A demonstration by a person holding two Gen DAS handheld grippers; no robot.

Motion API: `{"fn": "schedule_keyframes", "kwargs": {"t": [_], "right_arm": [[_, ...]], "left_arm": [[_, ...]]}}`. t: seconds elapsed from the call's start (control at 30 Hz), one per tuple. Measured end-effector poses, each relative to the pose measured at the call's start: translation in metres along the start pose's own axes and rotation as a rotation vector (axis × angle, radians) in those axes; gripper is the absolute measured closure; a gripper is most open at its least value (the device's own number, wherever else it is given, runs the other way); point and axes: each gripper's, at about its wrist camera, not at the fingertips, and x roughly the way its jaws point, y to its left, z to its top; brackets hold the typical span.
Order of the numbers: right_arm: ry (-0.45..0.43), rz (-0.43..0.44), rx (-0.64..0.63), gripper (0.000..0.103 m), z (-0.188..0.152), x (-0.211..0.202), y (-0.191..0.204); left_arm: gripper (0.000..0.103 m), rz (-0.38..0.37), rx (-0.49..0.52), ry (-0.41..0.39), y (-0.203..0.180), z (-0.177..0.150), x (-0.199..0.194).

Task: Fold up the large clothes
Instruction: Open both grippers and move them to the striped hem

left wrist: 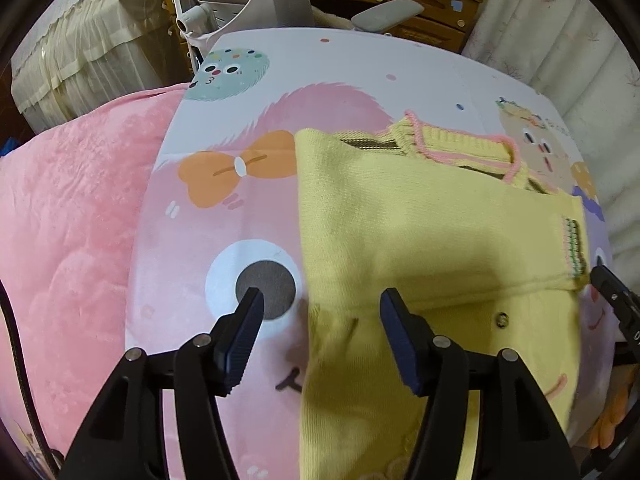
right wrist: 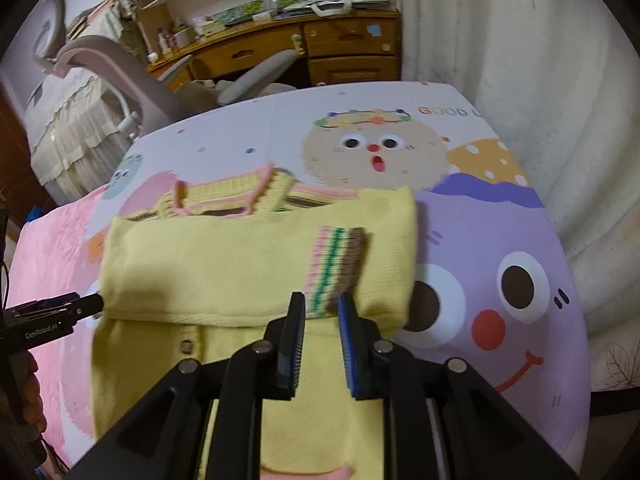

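Because the yellow knit cardigan (right wrist: 256,264) is soft, limp and fairly thick, it will sag and drag rather than keep an edge, so it is best pinched through both layers at a corner or along a fold, not on a single loose ply. It lies partly folded on the cartoon-printed mat (right wrist: 500,240), its pink-trimmed collar (right wrist: 224,196) toward twelve o'clock and a sleeve laid across the body, the striped cuff (right wrist: 336,268) resting on top. The right gripper (right wrist: 321,312) hangs just above that cuff with its jaws a narrow gap apart and nothing pinched between them. The left gripper (left wrist: 320,304) stands at the garment's nine o'clock edge, jaws wide apart and empty, one finger over the mat, the other over the knit. A pink quilt (left wrist: 68,220) lies beyond the mat at nine o'clock, a desk (right wrist: 320,52) and chair (right wrist: 120,68) at twelve.
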Motion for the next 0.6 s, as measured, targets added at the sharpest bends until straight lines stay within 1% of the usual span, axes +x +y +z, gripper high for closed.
{"fn": "schedule_keyframes", "kwargs": {"t": [0.1, 0.17, 0.27, 0.33, 0.43, 0.53, 0.6], "right_arm": [[-0.014, 0.019, -0.015, 0.086, -0.001, -0.017, 0.016], [-0.036, 0.025, -0.026, 0.086, -0.001, -0.034, 0.028], [-0.063, 0.012, -0.027, 0.086, -0.001, -0.055, 0.039], [-0.084, -0.004, -0.011, 0.086, -0.002, -0.072, 0.045], [-0.111, -0.015, 0.014, 0.086, -0.004, -0.09, 0.051], [-0.134, -0.047, 0.034, 0.086, -0.009, -0.108, 0.057], [-0.139, -0.061, 0.048, 0.086, -0.012, -0.117, 0.059]], "left_arm": [[0.039, -0.022, 0.006, -0.019, -0.001, -0.003, -0.02], [0.031, -0.024, 0.022, -0.048, -0.005, -0.005, -0.038], [0.024, -0.036, 0.055, -0.095, -0.009, -0.008, -0.066], [0.022, -0.046, 0.074, -0.116, -0.01, -0.008, -0.081], [0.021, -0.082, 0.104, -0.147, -0.012, -0.011, -0.106], [0.021, -0.11, 0.137, -0.172, -0.011, -0.014, -0.123], [0.02, -0.115, 0.156, -0.185, -0.012, -0.017, -0.131]]}}
